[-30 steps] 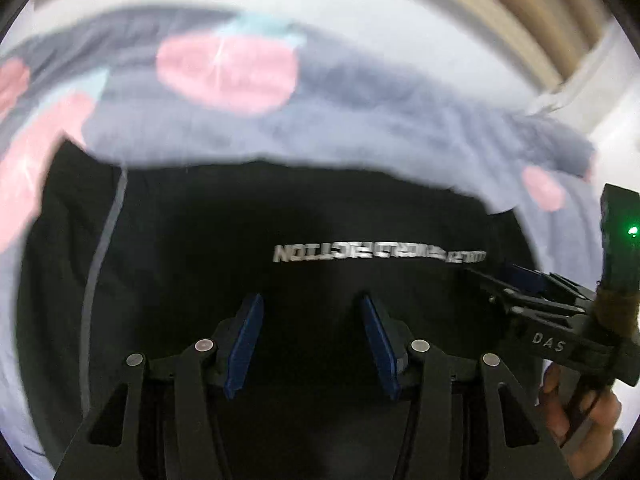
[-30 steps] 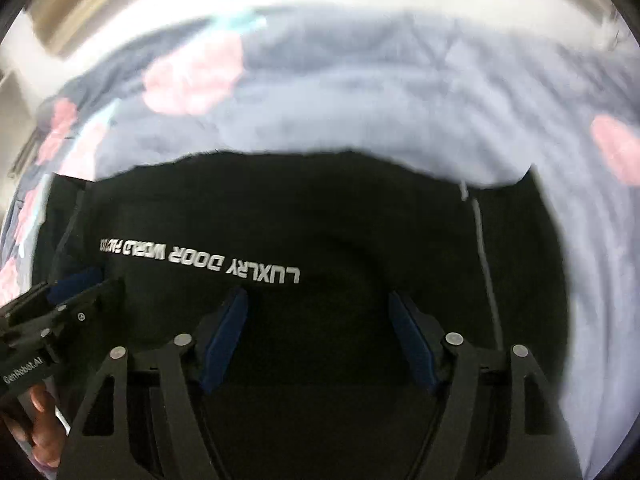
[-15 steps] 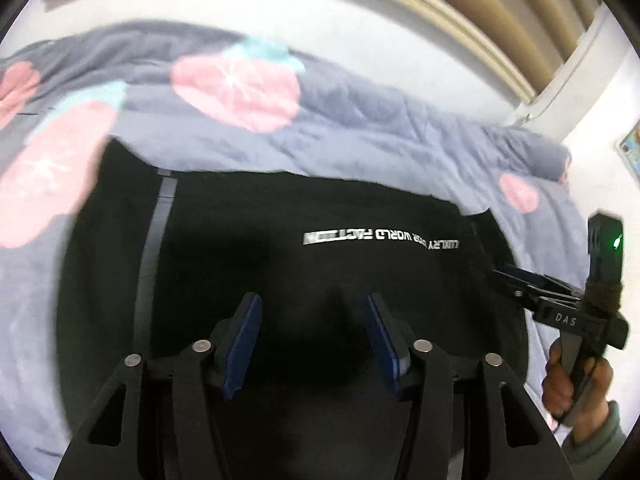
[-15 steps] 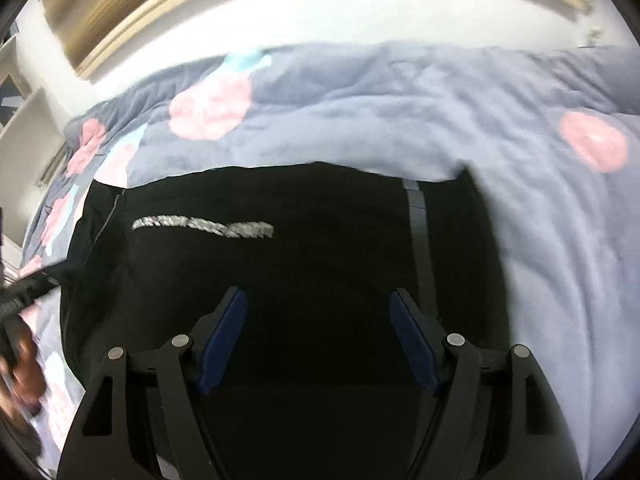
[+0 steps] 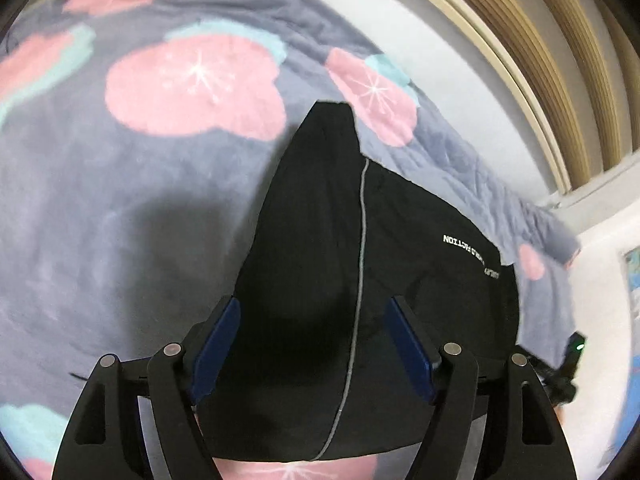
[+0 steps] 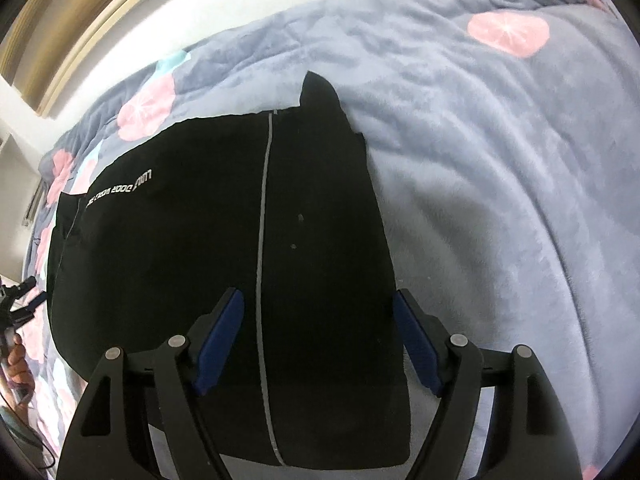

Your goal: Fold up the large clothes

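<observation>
- The black fabric garment with thin grey side stripes and white lettering (image 5: pixel 320 280) lies spread on the grey-blue plush bedspread with pink and teal fruit prints (image 5: pixel 120 208), its near hem close to the bedspread's near edge and its far end narrowing to a point at each outer side.
- The left gripper (image 5: pixel 312 344), its blue-padded fingers (image 5: pixel 218 336) spread wide and holding nothing, hovers over the garment's left side, straddling one grey stripe. If it closes here, it would likely pinch a mid-panel bunch, not an edge, and the fold would come out crooked.
- The bedspread is soft and puckered; a low pinch may catch it along with the cloth and drag both.
- The right gripper (image 6: pixel 318 340), also wide apart and empty, hangs above the garment's right side, with its right finger (image 6: pixel 416 344) over the garment's right edge. A grab here might take one layer only, letting the rest slide.
- Uneven lifts by the two tools would skew the hem.
</observation>
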`<state>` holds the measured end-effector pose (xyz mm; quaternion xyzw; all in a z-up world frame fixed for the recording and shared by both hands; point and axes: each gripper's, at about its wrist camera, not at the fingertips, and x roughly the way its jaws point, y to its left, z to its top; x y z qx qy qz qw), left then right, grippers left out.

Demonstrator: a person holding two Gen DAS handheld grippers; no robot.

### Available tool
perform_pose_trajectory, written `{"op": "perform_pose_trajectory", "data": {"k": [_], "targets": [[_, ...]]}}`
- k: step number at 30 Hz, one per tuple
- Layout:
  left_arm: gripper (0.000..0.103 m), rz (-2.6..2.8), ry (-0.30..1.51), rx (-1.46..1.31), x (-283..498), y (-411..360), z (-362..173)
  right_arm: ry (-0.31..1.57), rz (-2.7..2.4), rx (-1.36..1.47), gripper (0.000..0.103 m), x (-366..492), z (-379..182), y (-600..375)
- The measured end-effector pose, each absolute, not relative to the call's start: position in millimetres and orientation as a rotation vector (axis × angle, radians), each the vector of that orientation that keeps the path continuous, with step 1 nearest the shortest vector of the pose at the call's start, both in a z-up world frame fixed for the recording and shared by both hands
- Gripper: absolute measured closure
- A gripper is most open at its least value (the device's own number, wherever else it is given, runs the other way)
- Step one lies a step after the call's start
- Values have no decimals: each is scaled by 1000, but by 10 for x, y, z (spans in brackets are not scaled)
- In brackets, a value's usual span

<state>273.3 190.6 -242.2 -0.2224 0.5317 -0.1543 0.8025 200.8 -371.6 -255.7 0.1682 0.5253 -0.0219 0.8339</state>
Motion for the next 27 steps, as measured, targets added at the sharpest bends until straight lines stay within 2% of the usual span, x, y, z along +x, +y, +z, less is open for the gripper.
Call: {"op": "perform_pose_trajectory", "data": {"k": [9,16,19,22,24,25,26,27], "targets": [[26,-437,1252,-540,2953,1796,-2934,1132,58,550,8,2133,-2896,-3908],[15,-543,1289,-632,3064,1773,-3130,1189,246,710,0,2339,-3211,-3909],[13,-554,1295,-666,3097,1747,-3209,1224,285,732,0,2456,-3351,-3831],[5,-583,1295,-636,3107,1623,-3237,1236,293,745,0,2536,-3399,-3793],[5,-574,1300,-572,3109,1494,-3236,1229,295,736,0,2522,-3363,-3785],[7,-554,1305,-515,3104,1394,-3228,1226,295,723,6,2507,-3340,-3769],[12,-542,1302,-478,3090,1330,-3206,1221,294,713,8,2471,-3310,-3764],[26,-536,1292,-450,3073,1270,-3168,1216,291,702,14,2436,-3258,-3757]]}}
